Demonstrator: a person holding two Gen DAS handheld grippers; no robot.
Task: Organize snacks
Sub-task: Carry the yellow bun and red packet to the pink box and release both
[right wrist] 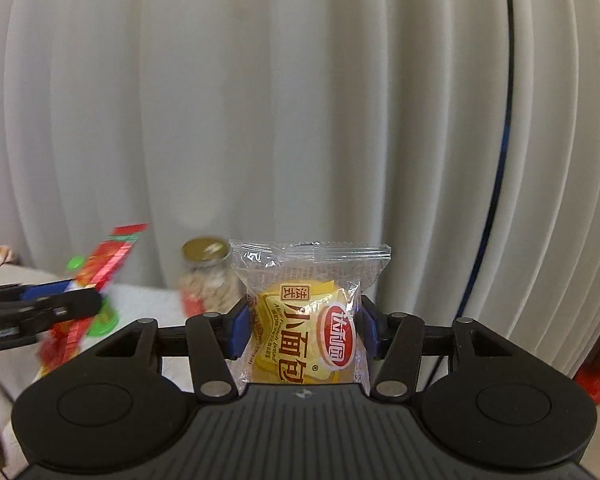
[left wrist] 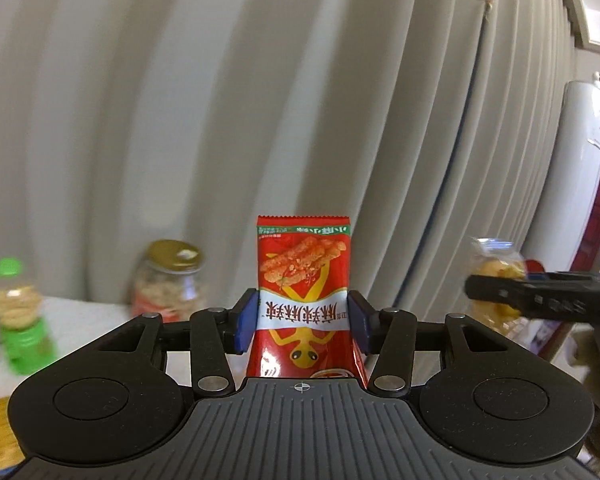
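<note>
My left gripper (left wrist: 302, 322) is shut on a red snack packet (left wrist: 303, 268) with an orange lizard print, held upright and upside down in the air. My right gripper (right wrist: 303, 330) is shut on a clear bread packet (right wrist: 308, 304) with a yellow bun and red logo, also held up. Each gripper shows blurred in the other's view: the right one with its bread packet (left wrist: 496, 276) at the right of the left wrist view, the left one with its red packet (right wrist: 100, 272) at the left of the right wrist view.
A glass jar (left wrist: 168, 280) with a gold lid and pale snacks stands on a white-covered table (left wrist: 84, 320) before white curtains; it also shows in the right wrist view (right wrist: 206, 276). A green-capped bottle (left wrist: 18, 316) stands at left. A white appliance (left wrist: 576, 184) stands far right.
</note>
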